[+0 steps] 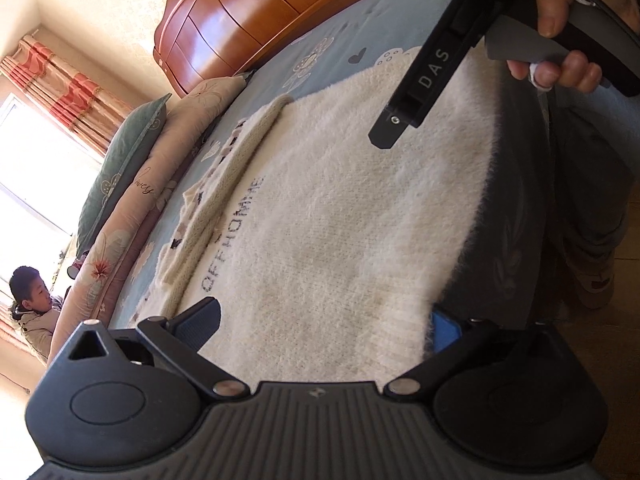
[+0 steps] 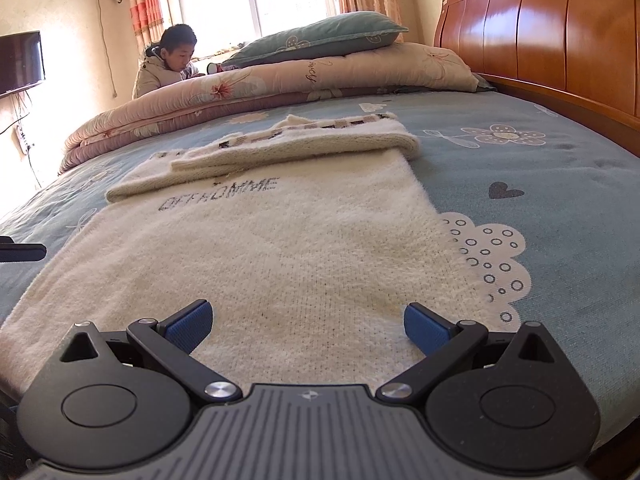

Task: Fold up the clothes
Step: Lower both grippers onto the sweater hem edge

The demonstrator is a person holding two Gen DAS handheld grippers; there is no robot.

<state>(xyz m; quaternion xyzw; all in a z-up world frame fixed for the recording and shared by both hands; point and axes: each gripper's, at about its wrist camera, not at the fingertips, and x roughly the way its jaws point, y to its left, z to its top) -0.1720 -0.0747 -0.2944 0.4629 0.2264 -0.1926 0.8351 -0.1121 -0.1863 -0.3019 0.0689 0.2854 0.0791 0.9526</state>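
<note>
A fuzzy white sweater point(image 2: 280, 240) with dark lettering lies flat on the blue bedsheet point(image 2: 540, 184). Its sleeves point(image 2: 296, 144) are folded across the far end. My right gripper point(image 2: 308, 326) is open just above the sweater's near hem, one blue pad on each side of the knit. In the left wrist view the same sweater point(image 1: 340, 208) fills the middle. My left gripper point(image 1: 322, 326) is open over the sweater's edge, and the fabric partly hides its right pad point(image 1: 444, 330). A hand point(image 1: 560, 68) holds the right tool above the sweater's far side.
A wooden headboard point(image 2: 540, 40) runs along the right. A folded floral quilt point(image 2: 260, 88) with a green pillow point(image 2: 320, 36) lies at the far side of the bed. A person point(image 2: 168, 64) sits beyond it by the window. The bed's edge and the holder's legs point(image 1: 588, 216) are close.
</note>
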